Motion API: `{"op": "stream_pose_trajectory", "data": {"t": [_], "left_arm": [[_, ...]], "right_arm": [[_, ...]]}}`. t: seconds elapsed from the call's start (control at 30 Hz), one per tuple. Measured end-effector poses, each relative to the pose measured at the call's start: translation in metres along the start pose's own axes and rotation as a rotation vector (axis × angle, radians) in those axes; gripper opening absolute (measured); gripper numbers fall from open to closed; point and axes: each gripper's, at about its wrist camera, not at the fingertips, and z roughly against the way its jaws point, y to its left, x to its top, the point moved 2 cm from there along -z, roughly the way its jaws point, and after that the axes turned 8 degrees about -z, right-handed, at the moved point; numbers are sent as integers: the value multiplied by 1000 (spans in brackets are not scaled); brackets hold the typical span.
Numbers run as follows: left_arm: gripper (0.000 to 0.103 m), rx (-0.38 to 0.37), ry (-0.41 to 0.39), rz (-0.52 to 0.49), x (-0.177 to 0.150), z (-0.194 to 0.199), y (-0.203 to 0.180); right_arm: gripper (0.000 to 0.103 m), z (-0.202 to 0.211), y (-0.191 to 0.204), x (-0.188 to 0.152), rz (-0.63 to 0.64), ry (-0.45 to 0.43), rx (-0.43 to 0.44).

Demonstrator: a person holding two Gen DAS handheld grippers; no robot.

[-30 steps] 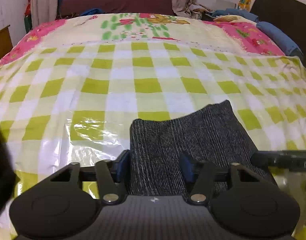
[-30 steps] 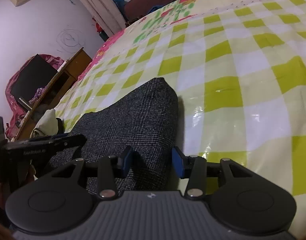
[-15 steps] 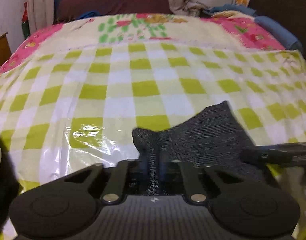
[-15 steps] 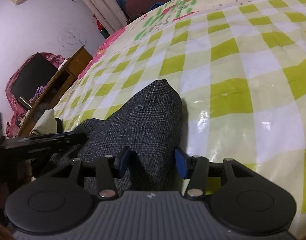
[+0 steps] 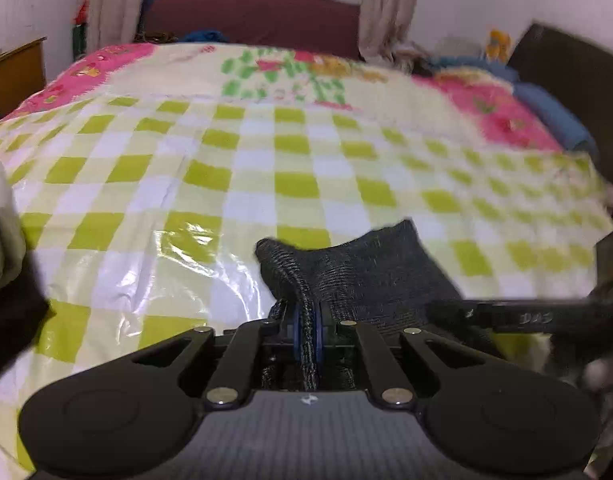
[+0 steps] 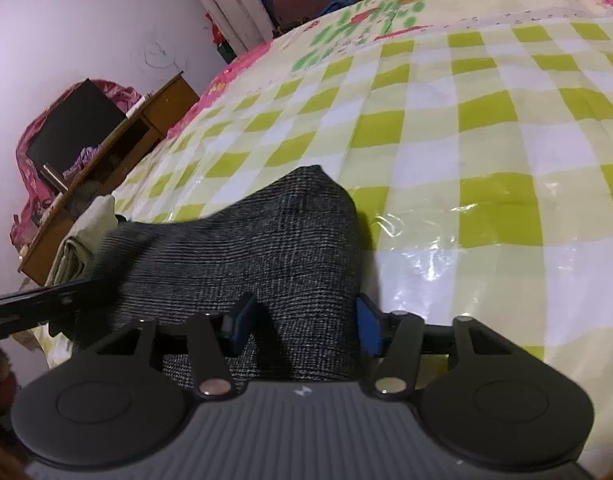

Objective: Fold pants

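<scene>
A bed [image 5: 266, 168] is filling both views, its green-and-white checked cover [image 6: 486, 128] lying under a glossy clear plastic sheet [image 5: 178, 272] that is catching the light. At the near edge of the bed, the dark grey pants [image 6: 266, 248] are lying folded into a compact bundle, one corner pointing away toward the middle of the cover. A wooden cabinet [image 6: 118, 148] is standing beside the bed at the left of the right wrist view, with a pale green cloth [image 6: 78, 248] bunched near it. The left gripper [image 5: 307, 322] is pinching a raised ridge of the pants, its jaws pressed together on the fabric. The right gripper [image 6: 298, 326] is straddling the other side of the bundle, its jaws standing apart with the cloth between them and the blue pads [image 6: 366, 328] showing.
</scene>
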Motion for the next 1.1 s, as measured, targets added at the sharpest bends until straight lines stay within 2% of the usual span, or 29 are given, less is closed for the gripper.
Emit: {"op": "stream_pose_trajectory", "data": {"t": [0.07,0.13,0.17,0.2,0.23,0.27,0.43,0.57,0.63,0.7,0.77,0.83,0.97,1.1], "left_arm": [[39,14,53,-64,2,-19,-3],[40,31,69,-81,1,-30,0],[40,25,82,-53,2,-34,5],[37,18,87,-17,2,-35,10],[27,9,86,9,2,-33,13],[23,-6,78,31,3,-28,15],[21,-57,-11,33,8,18,4],[21,-85,-77,112,0,57,1],[21,-50,-70,136,-12,60,6],[21,11,-25,169,-27,42,20],[27,80,10,169,-41,15,35],[29,106,7,143,-47,1,40],[33,106,-22,108,-47,18,36],[34,186,-83,84,-49,44,28]], "right_arm": [[61,-1,1,0,15,7,-3],[61,-2,0,0,7,8,1],[61,-3,-2,0,-7,9,3],[61,-5,-5,1,-26,13,6],[60,-8,-8,2,-52,27,13],[57,-10,-11,3,-79,36,18],[46,3,-2,9,-69,31,25],[43,17,13,9,-30,7,52],[48,14,18,7,-5,15,66],[57,-2,23,3,22,35,40],[59,-18,29,-4,65,48,6],[61,-21,36,-8,106,43,-28],[61,4,44,-6,159,-21,-47],[61,24,65,-6,274,-125,-86]]}}
